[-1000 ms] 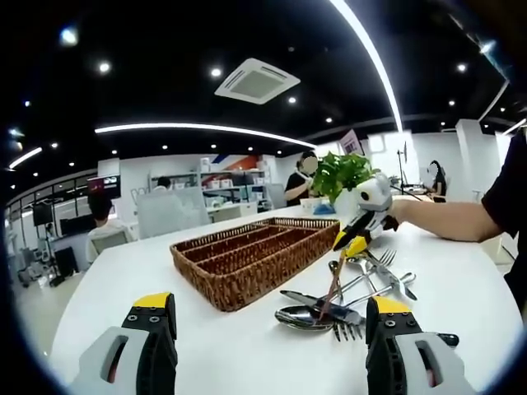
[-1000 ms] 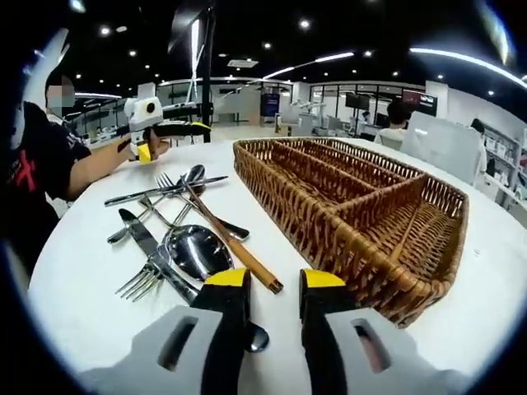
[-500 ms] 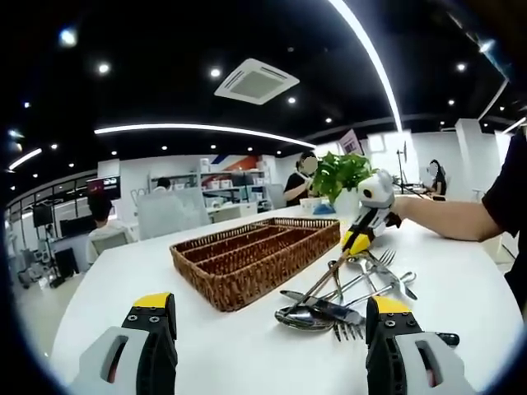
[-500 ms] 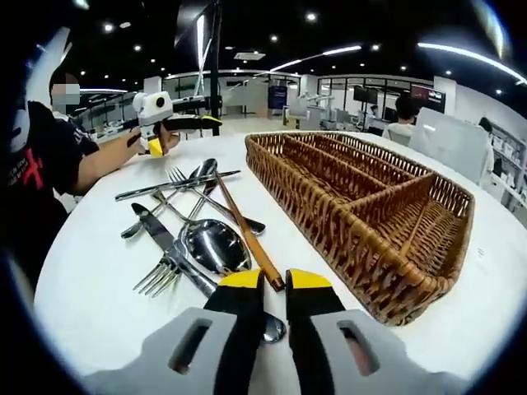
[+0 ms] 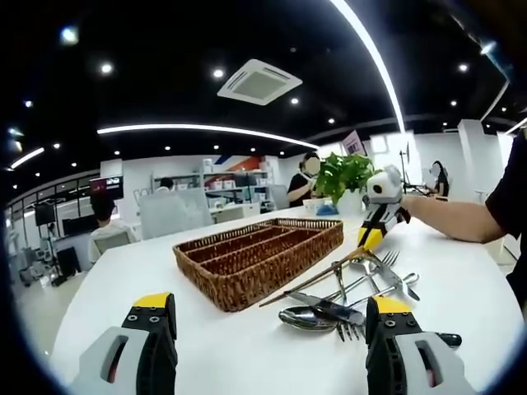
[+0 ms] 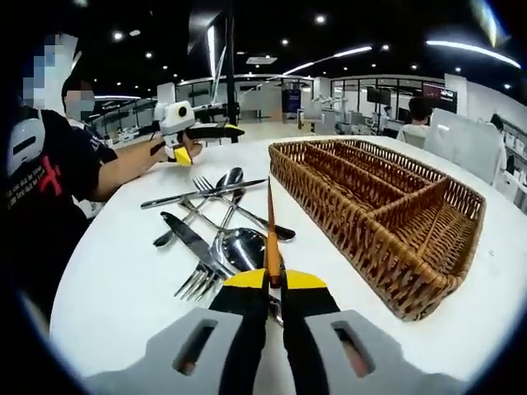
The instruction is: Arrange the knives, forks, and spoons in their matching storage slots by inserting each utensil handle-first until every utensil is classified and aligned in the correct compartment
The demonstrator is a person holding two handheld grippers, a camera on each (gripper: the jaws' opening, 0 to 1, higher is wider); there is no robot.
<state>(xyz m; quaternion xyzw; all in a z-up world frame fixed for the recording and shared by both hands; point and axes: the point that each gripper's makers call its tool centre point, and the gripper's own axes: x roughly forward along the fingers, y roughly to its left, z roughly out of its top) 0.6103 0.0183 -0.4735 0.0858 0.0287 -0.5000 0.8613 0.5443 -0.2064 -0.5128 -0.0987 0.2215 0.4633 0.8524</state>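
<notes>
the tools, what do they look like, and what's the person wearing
Both tools have grey bodies with slotted holes and black jaws capped in yellow: the left tool and the right tool. The person wears a black short sleeve and a black shirt with a red mark.

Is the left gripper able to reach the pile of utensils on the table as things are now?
Probably yes. The left gripper is open and holds nothing, and the utensils lie uncovered on the white table just ahead, beside the wicker tray.

— State of left gripper (image 5: pixel 268 317)?
— Jaws wide apart, nothing between them.
— Work area?
— Wicker tray (image 5: pixel 262 256) on white table (image 5: pixel 148 271); cutlery pile (image 5: pixel 350 288) beside it. Right gripper (image 5: pixel 368 238) holds brown-handled utensil (image 5: pixel 317 276).
</notes>
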